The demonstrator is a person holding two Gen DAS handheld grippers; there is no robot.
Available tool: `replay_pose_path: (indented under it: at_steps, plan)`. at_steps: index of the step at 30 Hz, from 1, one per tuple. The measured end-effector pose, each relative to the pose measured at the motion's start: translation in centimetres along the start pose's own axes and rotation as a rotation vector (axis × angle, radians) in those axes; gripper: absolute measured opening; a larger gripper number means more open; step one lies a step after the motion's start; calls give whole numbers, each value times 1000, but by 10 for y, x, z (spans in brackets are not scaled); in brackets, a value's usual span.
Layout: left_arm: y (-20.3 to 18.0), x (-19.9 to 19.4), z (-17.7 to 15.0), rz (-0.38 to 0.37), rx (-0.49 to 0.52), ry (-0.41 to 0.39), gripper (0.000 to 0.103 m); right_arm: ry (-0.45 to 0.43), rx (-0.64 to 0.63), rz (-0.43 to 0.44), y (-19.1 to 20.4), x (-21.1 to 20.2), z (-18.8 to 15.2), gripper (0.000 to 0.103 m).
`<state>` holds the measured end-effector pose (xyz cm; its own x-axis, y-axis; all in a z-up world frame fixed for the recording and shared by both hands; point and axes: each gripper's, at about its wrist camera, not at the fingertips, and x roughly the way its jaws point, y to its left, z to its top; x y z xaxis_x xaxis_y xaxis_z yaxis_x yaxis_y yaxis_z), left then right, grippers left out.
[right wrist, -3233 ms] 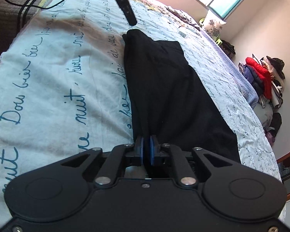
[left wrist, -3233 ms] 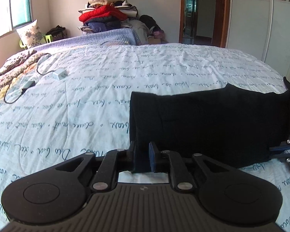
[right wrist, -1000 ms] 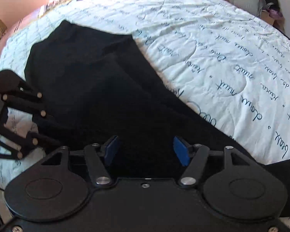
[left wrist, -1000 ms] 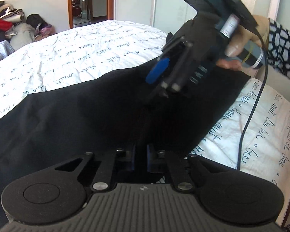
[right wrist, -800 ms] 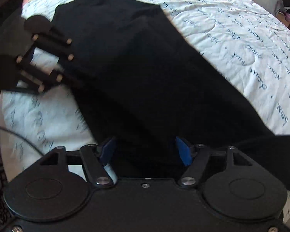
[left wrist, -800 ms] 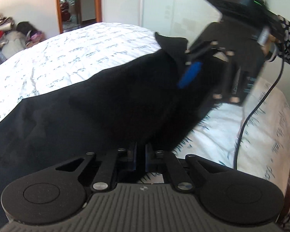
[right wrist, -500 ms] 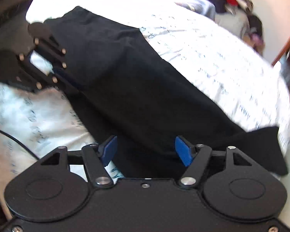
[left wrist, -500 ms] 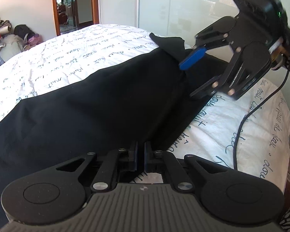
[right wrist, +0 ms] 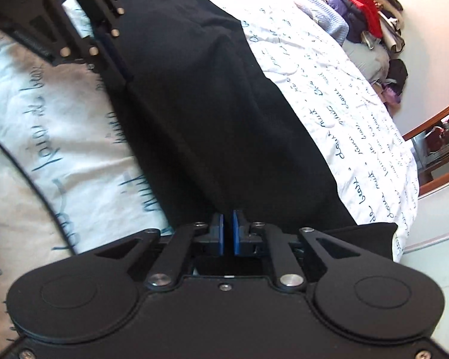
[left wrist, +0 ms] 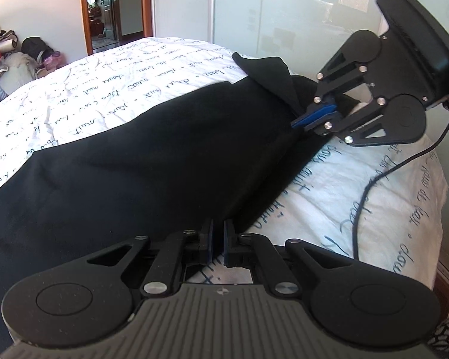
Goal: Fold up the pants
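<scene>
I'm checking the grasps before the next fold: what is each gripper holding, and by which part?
Both hold the black pants by the near long edge: the left gripper nearer its camera, the right gripper close to the end with the raised corner.

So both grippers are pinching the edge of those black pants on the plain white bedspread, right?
Nearly. The left gripper and right gripper do pinch the black pants, but the bedspread is not plain: it is white with blue handwritten script all over, as both wrist views show.
</scene>
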<state>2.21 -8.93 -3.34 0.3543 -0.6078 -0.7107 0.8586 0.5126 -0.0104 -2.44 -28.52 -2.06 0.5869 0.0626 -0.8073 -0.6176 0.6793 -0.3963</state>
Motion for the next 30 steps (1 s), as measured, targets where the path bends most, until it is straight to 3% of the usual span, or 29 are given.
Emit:
replay_pose_path:
  at_steps: [8,10,15,16,18,21,23,26,30]
  plan:
    - [-5,-2,-3,-42,24,28,5,3,87,15,7,0,-14,7]
    - [-1,-6,2,-69,-19,22,16,-11,131,5,3,-6,-15,9]
    - [5,-5,31,-91,-97,-41,22,-116,292,13,-14,-39,-28,11]
    - [6,-2,38,-101,-106,-59,24,-138,340,-7,-22,-45,-31,11]
    - [4,8,53,-92,-126,-83,38,-168,417,-81,-37,-51,-34,11]
    - [-14,36,74,-6,-67,-81,55,-154,611,-280,-73,-40,-33,33]
    - [-26,55,79,1,-20,-58,55,-159,732,-368,-103,-24,-36,42]
    - [-42,76,74,-12,-1,7,55,-120,869,-461,-144,5,-40,43]
    - [-62,76,62,33,84,-36,56,-80,984,-477,-180,42,-38,44]
